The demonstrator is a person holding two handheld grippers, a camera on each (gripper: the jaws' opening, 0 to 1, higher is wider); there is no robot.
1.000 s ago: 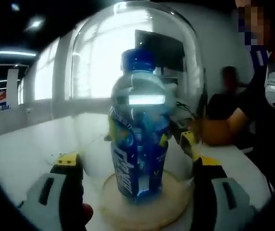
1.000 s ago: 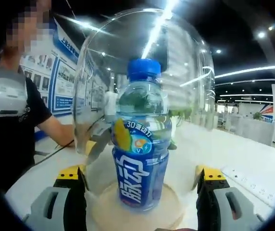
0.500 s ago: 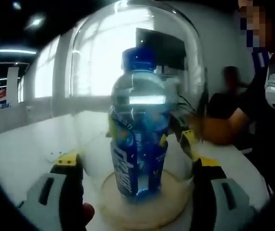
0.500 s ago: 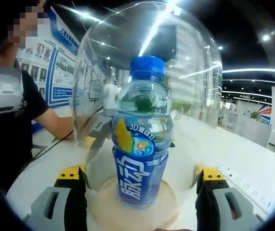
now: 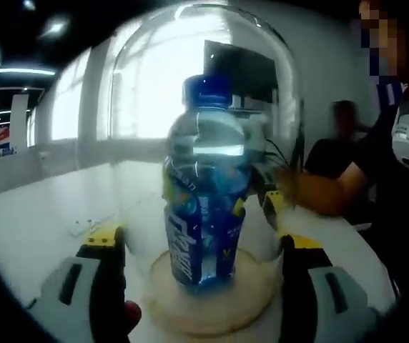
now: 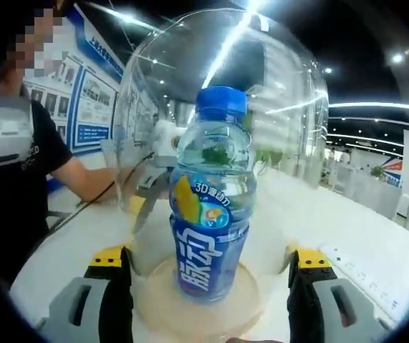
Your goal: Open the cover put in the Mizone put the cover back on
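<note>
The Mizone bottle (image 6: 212, 207) stands upright on the round wooden base (image 6: 190, 304), near the middle of the white bench (image 6: 376, 243), with the clear glass cover (image 6: 290, 128) over it. Both grippers flank the cover low down, from opposite sides. The right gripper (image 6: 208, 282) has its jaws spread wide, one on each side of the cover's lower wall; the left gripper (image 5: 197, 264) does the same. Whether the pads press the glass or stand just off it cannot be told, so the hold itself is uncertain.

The step in hand looks like seating the cover on the base. In the left gripper view the rim seems to sit at or just above the wood on the near side, though the glass blurs this.

To do it well:
- Keep the cover upright, so the rim meets the base all round at once.
- Keep it centred, the bottle's blue cap (image 5: 206, 91) clear of the glass wall.
- Lower slowly; glass on wood can skid or chip.
- Let go by opening both grippers evenly, outward, without nudging the cover sideways.
</note>
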